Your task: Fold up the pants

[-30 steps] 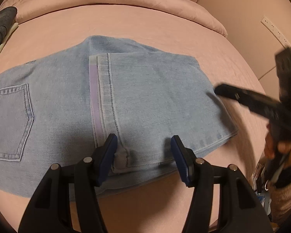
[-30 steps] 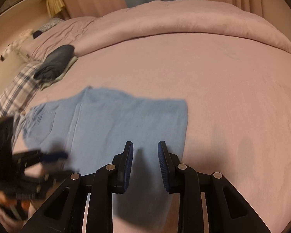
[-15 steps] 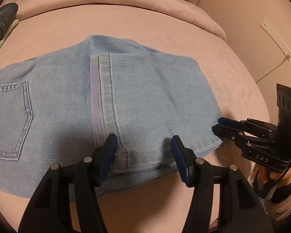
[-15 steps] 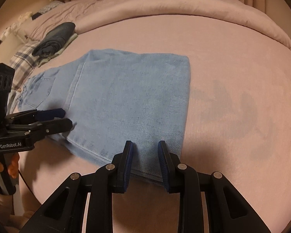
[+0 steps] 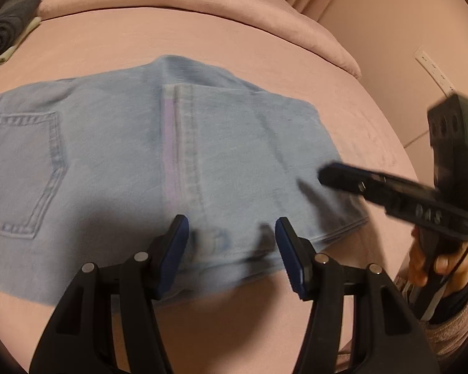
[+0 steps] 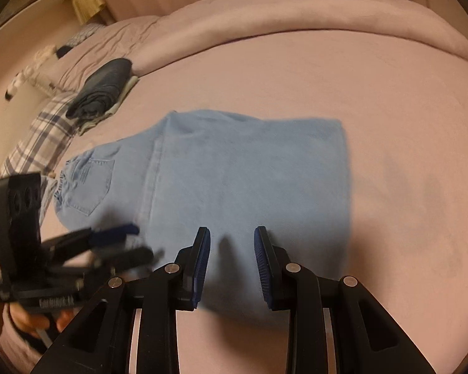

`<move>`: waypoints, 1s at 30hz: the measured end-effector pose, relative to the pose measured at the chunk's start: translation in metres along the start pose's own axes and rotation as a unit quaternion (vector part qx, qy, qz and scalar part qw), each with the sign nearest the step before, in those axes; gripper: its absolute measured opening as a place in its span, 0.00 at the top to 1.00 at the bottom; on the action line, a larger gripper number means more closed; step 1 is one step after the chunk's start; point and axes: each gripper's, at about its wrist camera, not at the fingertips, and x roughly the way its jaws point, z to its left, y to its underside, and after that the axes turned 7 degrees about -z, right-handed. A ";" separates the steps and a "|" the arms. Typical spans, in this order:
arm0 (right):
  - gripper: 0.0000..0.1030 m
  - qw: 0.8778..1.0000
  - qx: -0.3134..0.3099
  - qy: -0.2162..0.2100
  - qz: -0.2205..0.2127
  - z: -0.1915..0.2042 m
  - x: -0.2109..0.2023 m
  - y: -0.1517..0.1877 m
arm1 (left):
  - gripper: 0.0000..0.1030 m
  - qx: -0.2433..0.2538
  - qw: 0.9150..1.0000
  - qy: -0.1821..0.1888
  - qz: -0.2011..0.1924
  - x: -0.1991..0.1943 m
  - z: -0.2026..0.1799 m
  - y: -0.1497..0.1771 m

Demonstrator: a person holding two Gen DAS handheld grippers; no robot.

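Light blue denim pants point(image 5: 115, 168) lie folded on the pink bed, legs doubled over the seat; they also show in the right wrist view point(image 6: 234, 180). A back pocket point(image 5: 18, 171) faces up at the left. My left gripper point(image 5: 231, 246) is open and empty, jaws wide over the near edge of the fold. My right gripper point(image 6: 231, 265) is open and empty above the near right part of the pants. It appears from the side in the left wrist view point(image 5: 333, 176), blurred, over the right end of the pants.
A dark folded garment point(image 6: 103, 90) sits at the back left on a pale cloth, next to a plaid cloth point(image 6: 37, 143). A rolled pink duvet point(image 6: 296, 28) runs along the far side. A power strip point(image 5: 433, 71) hangs on the right wall.
My right gripper has risen and swung in over the right end of the pants, and its jaws have opened wider. My left gripper has stayed over the near edge. The pants have not moved.
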 end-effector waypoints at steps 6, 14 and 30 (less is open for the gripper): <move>0.71 0.999 -0.032 -0.017 0.009 0.024 0.032 -0.027 | 0.48 -0.031 0.999 -0.016 -0.010 -0.024 0.022 0.009; 0.71 0.998 -0.053 0.006 0.035 0.042 0.089 -0.052 | 0.48 -0.037 0.998 -0.039 -0.025 -0.057 0.037 0.024; 0.71 0.996 -0.079 -0.027 0.041 0.050 0.042 -0.010 | 0.45 -0.122 0.990 -0.052 -0.056 -0.108 0.073 0.052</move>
